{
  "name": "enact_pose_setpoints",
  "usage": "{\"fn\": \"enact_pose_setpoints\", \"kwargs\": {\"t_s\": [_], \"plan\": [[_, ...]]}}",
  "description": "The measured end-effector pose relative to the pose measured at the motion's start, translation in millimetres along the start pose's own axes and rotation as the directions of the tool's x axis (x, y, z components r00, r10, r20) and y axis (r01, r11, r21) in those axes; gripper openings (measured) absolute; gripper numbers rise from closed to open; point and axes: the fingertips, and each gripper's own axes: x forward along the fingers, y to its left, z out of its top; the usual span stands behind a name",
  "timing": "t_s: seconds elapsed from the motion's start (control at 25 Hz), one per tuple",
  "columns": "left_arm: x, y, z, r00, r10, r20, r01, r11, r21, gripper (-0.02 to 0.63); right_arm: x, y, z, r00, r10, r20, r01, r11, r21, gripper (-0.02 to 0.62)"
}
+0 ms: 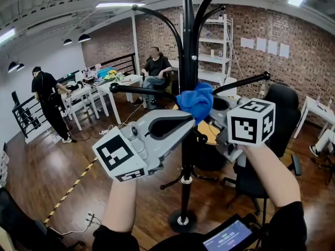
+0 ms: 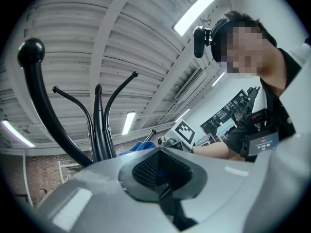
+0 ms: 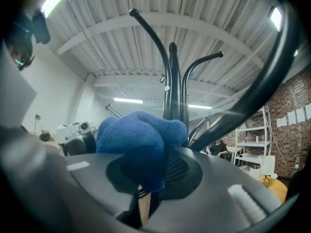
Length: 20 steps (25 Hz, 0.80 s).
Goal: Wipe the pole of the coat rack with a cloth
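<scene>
Room: A workshop is shown, with a brick wall [image 1: 246, 20], a wood floor [image 1: 47, 171] and white tables [image 1: 118, 82] well behind, where people are occupied.
Rack: It is stood on its round base [image 1: 182, 221] just in front of the person, so both grippers can reach it.
Pole [image 1: 188, 46]: It is upright and black, with curved hooks branching from it; the cloth is pressed to it at the height of the lower hooks.
Right gripper [image 1: 214, 109]: It is clamped on the cloth, which bulges out past the jaws, presumably so a soft wad is offered to the pole.
Left gripper [image 1: 191, 122]: Its jaws are drawn together with nothing surely between them; its tip is held just beside the cloth, perhaps to steady it.
Cloth [image 1: 198, 101]: It is blue, bunched, and touching the pole's front.
Writing: Only square black-and-white patterns are carried by the marker cubes [image 1: 251, 122]. The sheets [image 1: 266, 45] on the wall and the screen [image 1: 227, 237] below cannot be read.
</scene>
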Motion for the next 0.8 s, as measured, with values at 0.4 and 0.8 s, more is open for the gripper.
{"fn": "enact_pose_setpoints", "kwargs": {"t_s": [0.4,0.8], "plan": [[0,-6,-13,1.000,-0.005,-0.011,0.005,1.000,-0.011,0.005,-14,4,-45,0.979,0.143,-0.144,-0.132,0.988,0.081,0.051],[0,-19,7,1.000,-0.012,0.022,0.012,1.000,0.003,0.005,-56,35,-21,0.961,0.245,-0.128,-0.239,0.969,0.062,0.051]]}}
